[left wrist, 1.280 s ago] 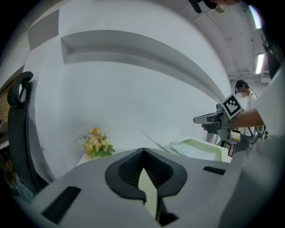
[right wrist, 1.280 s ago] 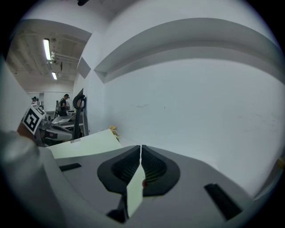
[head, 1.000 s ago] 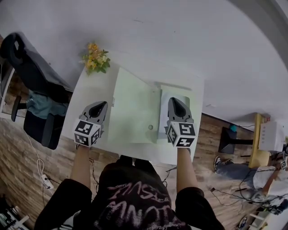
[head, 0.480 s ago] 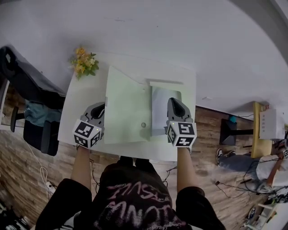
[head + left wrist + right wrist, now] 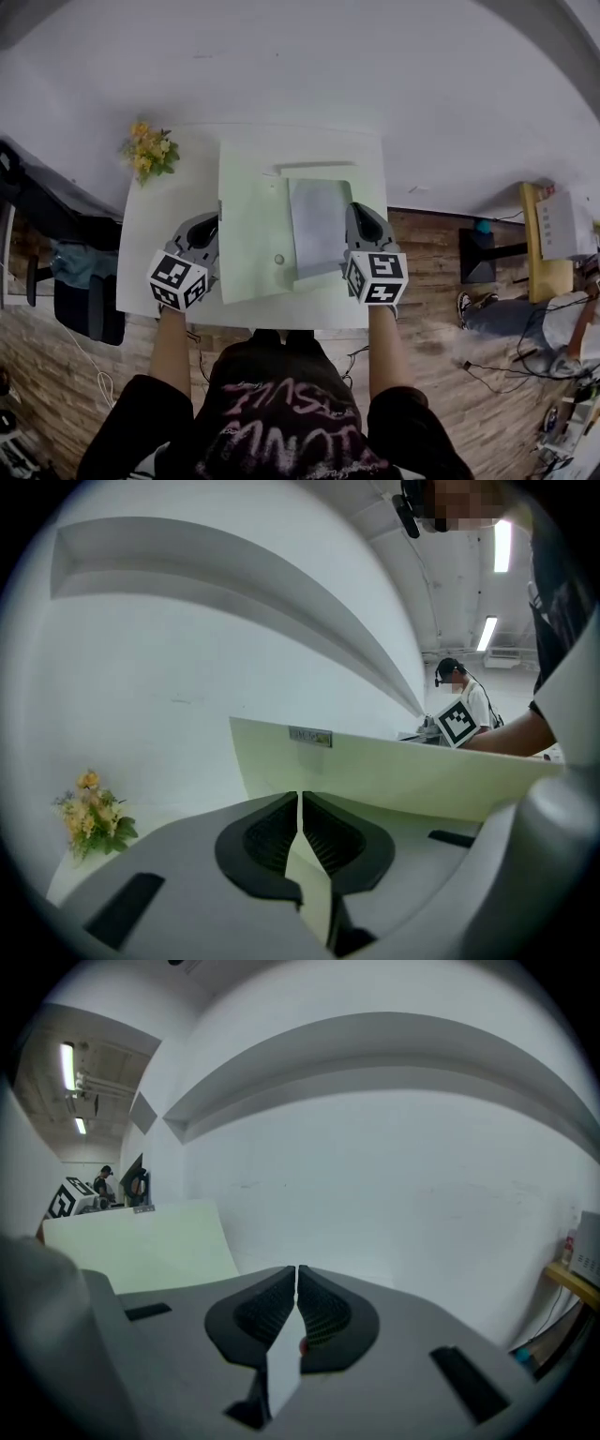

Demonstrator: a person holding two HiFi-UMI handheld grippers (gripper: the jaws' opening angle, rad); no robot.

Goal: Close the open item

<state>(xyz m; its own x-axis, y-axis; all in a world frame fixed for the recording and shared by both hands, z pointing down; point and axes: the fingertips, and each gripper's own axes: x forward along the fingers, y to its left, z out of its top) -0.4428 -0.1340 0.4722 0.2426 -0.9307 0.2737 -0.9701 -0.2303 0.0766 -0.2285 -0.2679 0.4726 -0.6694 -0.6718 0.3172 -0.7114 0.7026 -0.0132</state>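
Note:
A pale green folder (image 5: 251,220) with a round snap button (image 5: 278,260) lies open on the white table (image 5: 164,211). Its greyish flap (image 5: 317,225) is folded partly over the green sheet. At the folder's left edge, my left gripper (image 5: 204,232) is shut on the green sheet, which runs between the jaws (image 5: 300,803) while the cover (image 5: 394,775) rises ahead. My right gripper (image 5: 362,223) is shut on the flap's right edge, and a thin pale sheet is pinched between its jaws (image 5: 296,1281). The green cover (image 5: 141,1241) shows at the left of the right gripper view.
A small bunch of yellow flowers (image 5: 145,155) stands at the table's far left corner, also seen as flowers (image 5: 91,813) from the left gripper. A dark chair (image 5: 47,220) is left of the table. A wooden shelf (image 5: 548,239) stands on the right. A white wall lies behind.
The greyish flap has swung left with the right gripper and now overlaps the green sheet more. Both grippers keep their hold. The head view has shifted.

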